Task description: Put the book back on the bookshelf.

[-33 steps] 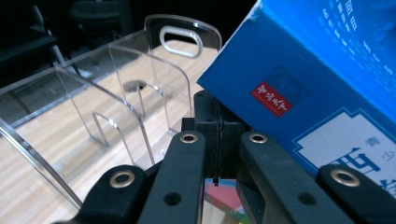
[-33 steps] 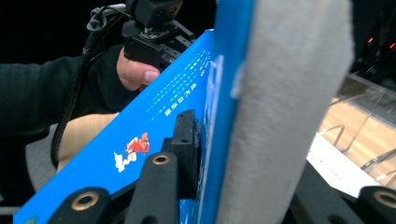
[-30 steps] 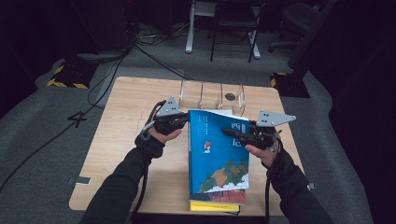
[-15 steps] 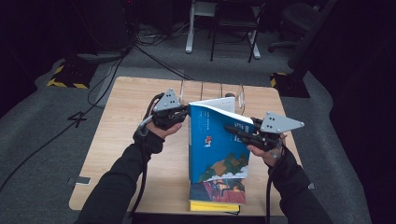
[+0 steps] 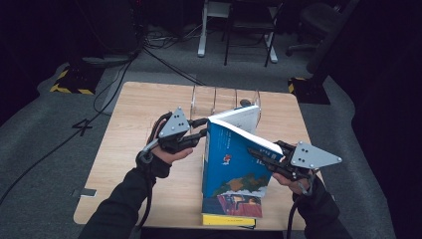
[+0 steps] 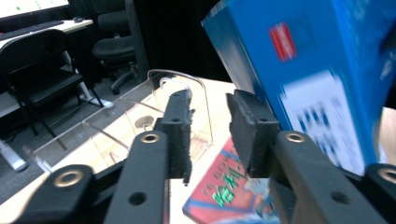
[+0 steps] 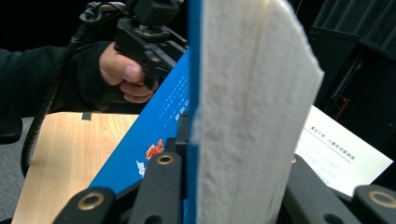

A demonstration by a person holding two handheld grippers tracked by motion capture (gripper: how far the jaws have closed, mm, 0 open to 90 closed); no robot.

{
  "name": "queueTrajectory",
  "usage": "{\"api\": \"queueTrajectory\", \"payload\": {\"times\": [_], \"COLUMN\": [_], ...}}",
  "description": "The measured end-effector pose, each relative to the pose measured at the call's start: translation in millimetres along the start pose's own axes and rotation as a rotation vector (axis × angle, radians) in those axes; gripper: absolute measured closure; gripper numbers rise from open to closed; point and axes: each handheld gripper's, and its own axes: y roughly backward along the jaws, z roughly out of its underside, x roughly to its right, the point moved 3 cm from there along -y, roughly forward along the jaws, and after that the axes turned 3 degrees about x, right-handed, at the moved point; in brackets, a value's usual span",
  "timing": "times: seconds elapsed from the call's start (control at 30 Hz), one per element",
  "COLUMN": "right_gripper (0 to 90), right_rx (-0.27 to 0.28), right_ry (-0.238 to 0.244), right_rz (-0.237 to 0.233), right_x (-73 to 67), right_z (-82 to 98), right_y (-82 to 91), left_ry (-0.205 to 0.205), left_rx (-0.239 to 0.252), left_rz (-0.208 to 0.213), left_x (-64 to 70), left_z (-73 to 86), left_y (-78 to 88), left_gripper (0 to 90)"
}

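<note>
A blue book (image 5: 234, 162) stands tilted up on its lower edge over a stack of books (image 5: 231, 211) at the table's front. My right gripper (image 5: 260, 157) is shut on its right side. In the right gripper view the jaws of my right gripper (image 7: 238, 144) clamp the white page block (image 7: 247, 102) and blue cover (image 7: 154, 126). My left gripper (image 5: 199, 135) is at the book's upper left edge. In the left gripper view my left gripper (image 6: 210, 100) is open with nothing between its pads, and the blue book (image 6: 303, 70) is just to the right.
A clear acrylic divider rack (image 5: 224, 99) stands on the wooden table (image 5: 139, 114) just behind the book. A red-covered book (image 6: 224, 191) lies flat below the left jaws. Chairs and cables are on the floor beyond the table.
The blue book has swung from lying on the stack to standing steeply on edge. The right gripper moved right and down with it; the left gripper stayed at its upper left edge.
</note>
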Motion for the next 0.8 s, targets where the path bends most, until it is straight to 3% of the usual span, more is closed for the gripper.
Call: {"api": "queueTrajectory", "payload": {"times": [0.17,0.4,0.47,0.63,0.8], "right_gripper": [74.2,74.2,74.2,74.2,74.1], "right_rx": [0.004,0.007,0.010,0.015,0.015], "right_ry": [0.014,0.019,0.013,0.018,0.020], "right_rz": [-0.003,0.003,0.004,0.002,0.003], "right_x": [-6.0,-10.4,-11.2,-12.8,-15.2], "right_z": [-1.6,-2.2,-1.9,-1.7,-2.5], "right_y": [6.0,9.4,10.3,12.6,13.6], "left_ry": [-0.002,0.042,0.067,0.085,0.143], "left_rx": [-0.034,-0.041,-0.037,-0.048,-0.039], "left_rz": [0.011,0.046,0.072,0.123,0.190], "left_x": [13.7,28.7,33.4,46.7,60.7], "left_z": [14.0,35.0,40.8,51.3,61.5], "left_y": [12.9,21.7,22.4,23.9,20.1], "left_gripper": [60.4,54.5,52.0,49.3,45.3]}}
